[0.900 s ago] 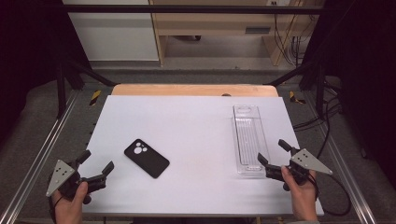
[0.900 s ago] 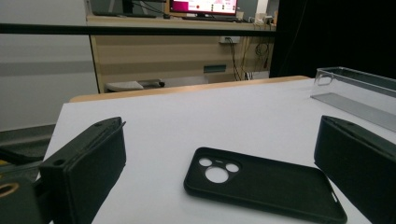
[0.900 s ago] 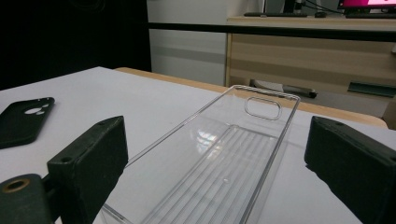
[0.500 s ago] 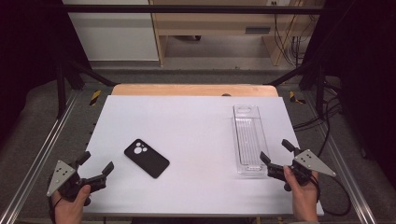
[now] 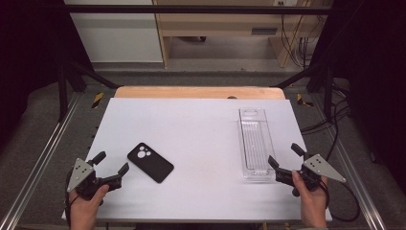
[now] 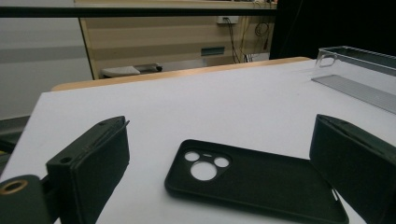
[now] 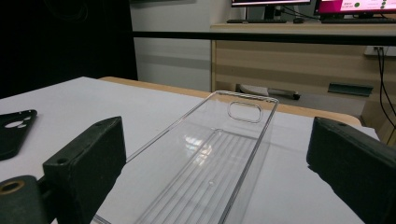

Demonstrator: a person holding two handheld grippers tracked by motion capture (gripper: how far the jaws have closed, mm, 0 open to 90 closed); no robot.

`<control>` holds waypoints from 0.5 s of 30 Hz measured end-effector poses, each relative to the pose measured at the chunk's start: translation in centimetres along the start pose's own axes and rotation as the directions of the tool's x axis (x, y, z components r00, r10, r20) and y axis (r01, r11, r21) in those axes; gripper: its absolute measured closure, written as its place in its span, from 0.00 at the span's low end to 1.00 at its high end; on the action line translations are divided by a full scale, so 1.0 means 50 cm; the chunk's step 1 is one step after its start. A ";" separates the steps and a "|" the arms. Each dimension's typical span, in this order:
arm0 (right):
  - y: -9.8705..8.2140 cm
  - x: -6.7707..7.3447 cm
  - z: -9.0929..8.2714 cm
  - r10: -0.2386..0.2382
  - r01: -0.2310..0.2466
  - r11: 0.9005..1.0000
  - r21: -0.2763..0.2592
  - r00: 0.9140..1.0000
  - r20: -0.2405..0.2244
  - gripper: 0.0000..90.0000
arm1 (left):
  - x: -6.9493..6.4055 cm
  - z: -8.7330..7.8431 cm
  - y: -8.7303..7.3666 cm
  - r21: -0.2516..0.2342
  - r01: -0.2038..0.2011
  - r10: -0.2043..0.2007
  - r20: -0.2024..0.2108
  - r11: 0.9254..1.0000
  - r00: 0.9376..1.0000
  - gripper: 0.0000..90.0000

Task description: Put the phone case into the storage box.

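Here the clear tray [image 5: 256, 143] lies empty; left gripper [image 5: 111, 167] and right gripper [image 5: 286, 157] gape, holding nothing.

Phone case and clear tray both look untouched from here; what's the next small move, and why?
Probably ease the left gripper forward so its open jaws straddle the near end of the black phone case, then close. The case lies flat on the white table, just ahead of those jaws and untouched. The right gripper, also open, already waits at the clear tray.
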State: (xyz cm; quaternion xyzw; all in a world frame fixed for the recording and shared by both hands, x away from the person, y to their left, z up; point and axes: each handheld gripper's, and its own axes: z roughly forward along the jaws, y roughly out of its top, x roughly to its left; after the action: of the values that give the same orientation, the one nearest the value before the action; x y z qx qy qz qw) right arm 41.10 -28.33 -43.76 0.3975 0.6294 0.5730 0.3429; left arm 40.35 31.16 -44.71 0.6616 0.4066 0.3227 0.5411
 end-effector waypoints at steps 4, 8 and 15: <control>0.001 0.000 0.003 0.005 -0.005 1.000 -0.002 1.000 0.008 0.06 | -0.010 0.012 0.007 0.023 0.020 -0.021 0.013 1.000 1.000 0.06; 0.003 0.006 0.004 -0.002 0.002 1.000 0.001 1.000 0.012 0.06 | -0.025 0.012 0.029 0.048 0.041 -0.042 0.015 0.998 0.999 0.06; 0.001 0.004 0.002 0.003 -0.003 1.000 0.000 1.000 0.012 0.05 | -0.054 0.096 0.094 0.120 0.041 -0.047 0.052 0.992 0.998 0.06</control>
State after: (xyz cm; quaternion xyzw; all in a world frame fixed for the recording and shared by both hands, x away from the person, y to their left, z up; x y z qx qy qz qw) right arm 41.13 -28.11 -43.72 0.4017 0.6266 0.5711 0.3461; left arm 44.14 26.17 -41.05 0.6921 0.4245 0.2676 0.5188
